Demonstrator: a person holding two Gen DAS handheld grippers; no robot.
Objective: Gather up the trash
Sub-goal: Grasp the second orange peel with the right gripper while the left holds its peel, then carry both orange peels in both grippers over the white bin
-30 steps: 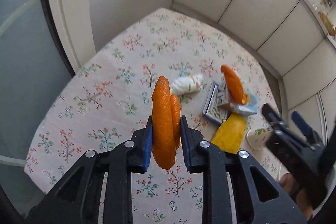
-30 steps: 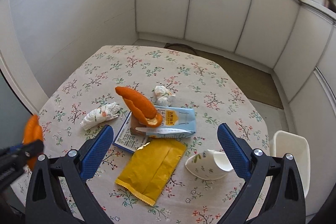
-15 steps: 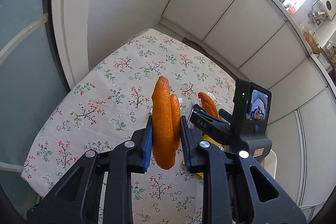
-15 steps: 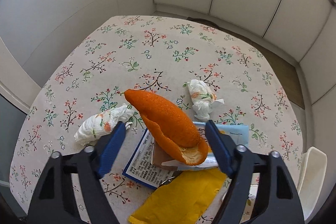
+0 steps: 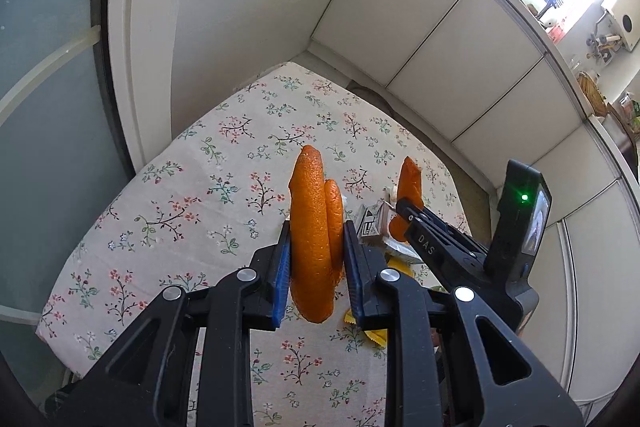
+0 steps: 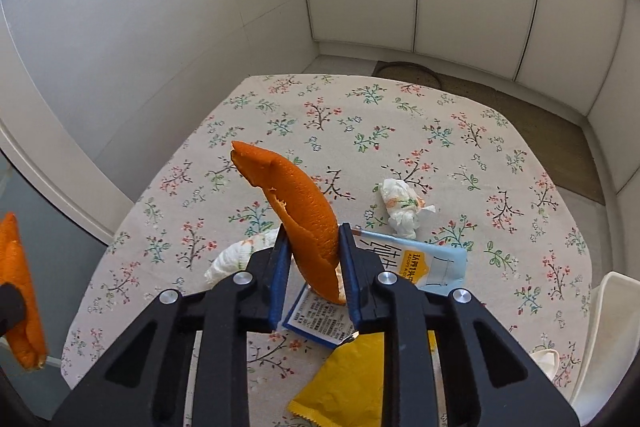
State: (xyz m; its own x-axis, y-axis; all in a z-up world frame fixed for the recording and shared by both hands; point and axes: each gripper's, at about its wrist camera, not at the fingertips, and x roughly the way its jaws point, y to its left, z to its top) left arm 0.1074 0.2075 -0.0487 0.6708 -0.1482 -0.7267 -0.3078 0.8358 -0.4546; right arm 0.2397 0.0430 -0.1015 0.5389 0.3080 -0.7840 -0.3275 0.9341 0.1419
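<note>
With both pairs of jaws clamped on orange peel, the pick-up step looks finished for these two scraps, and the next move calls for carrying them to a bin (none is certain in either view, though a white container (image 6: pixel 608 331) stands off the tabletop's right edge). The right gripper (image 6: pixel 313 259) has its blue pads pressed tight on a curved strip of peel (image 6: pixel 300 211), which rises up and to the left from between them; whether its lower end touches the litter underneath I cannot tell. The left gripper (image 5: pixel 316 259) is closed hard on a second, folded peel (image 5: pixel 314 227) held upright, clear of the cloth. Just under the right gripper lie a blue-and-white carton (image 6: pixel 432 263) and a yellow wrapper (image 6: pixel 352 379) near the tabletop's near edge. A crumpled tissue (image 6: pixel 402 205) sits just beyond the carton, toward the middle, and another tissue wad (image 6: pixel 236 255) lies left of the jaws. Those four pieces remain to be gathered.
</note>
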